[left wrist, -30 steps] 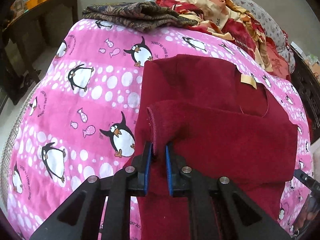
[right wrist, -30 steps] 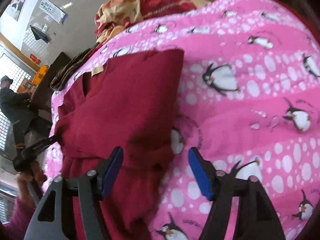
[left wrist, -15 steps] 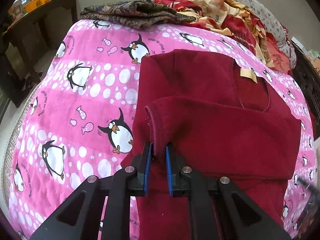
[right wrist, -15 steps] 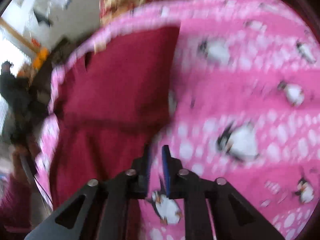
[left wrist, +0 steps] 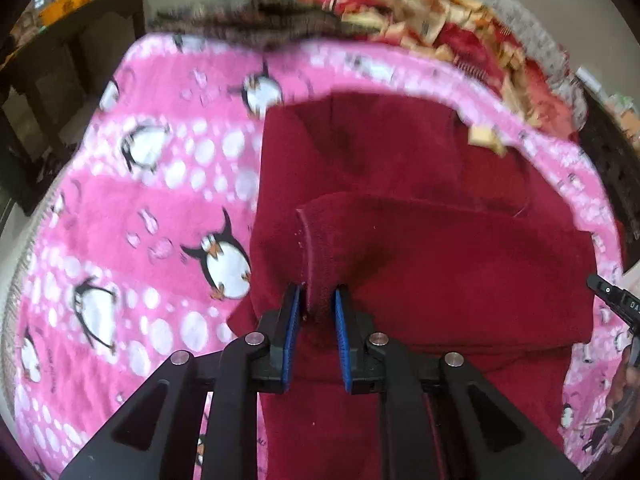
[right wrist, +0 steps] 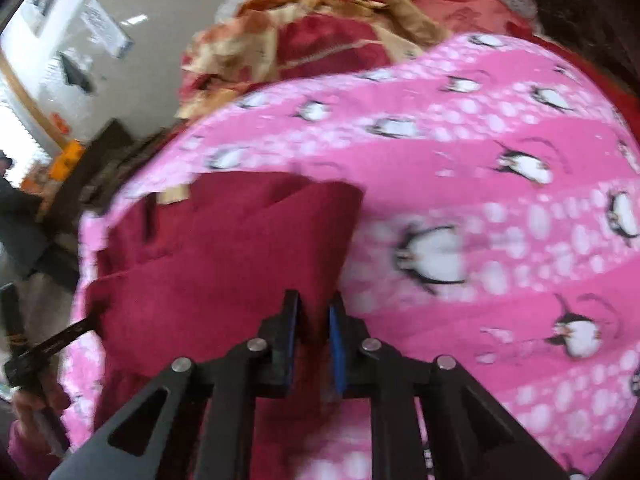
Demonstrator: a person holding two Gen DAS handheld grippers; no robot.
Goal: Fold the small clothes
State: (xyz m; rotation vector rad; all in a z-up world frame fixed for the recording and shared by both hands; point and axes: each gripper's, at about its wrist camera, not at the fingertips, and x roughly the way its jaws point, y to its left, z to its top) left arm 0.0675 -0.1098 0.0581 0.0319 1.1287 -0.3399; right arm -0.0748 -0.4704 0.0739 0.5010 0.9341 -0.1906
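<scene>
A dark red sweater (left wrist: 420, 248) lies on a pink penguin-print bedsheet (left wrist: 160, 200), with one sleeve folded across its body. My left gripper (left wrist: 316, 300) is shut on the ribbed cuff of that folded sleeve. In the right wrist view the same red sweater (right wrist: 224, 264) fills the left middle. My right gripper (right wrist: 314, 312) is closing on the sweater's right edge, and red cloth is pinched between its blue pads. A beige label (left wrist: 486, 138) shows at the neck.
A heap of red and cream cloth (left wrist: 420, 20) and a dark patterned folded cloth (left wrist: 256, 16) lie at the far end of the bed. Dark wooden furniture (left wrist: 80, 64) stands to the left. A person (right wrist: 16, 216) stands at the far left of the right wrist view.
My right gripper has gone from wide open over the sweater's edge to closed on it, and has shifted along the bed. The left gripper keeps its hold on the cuff.
</scene>
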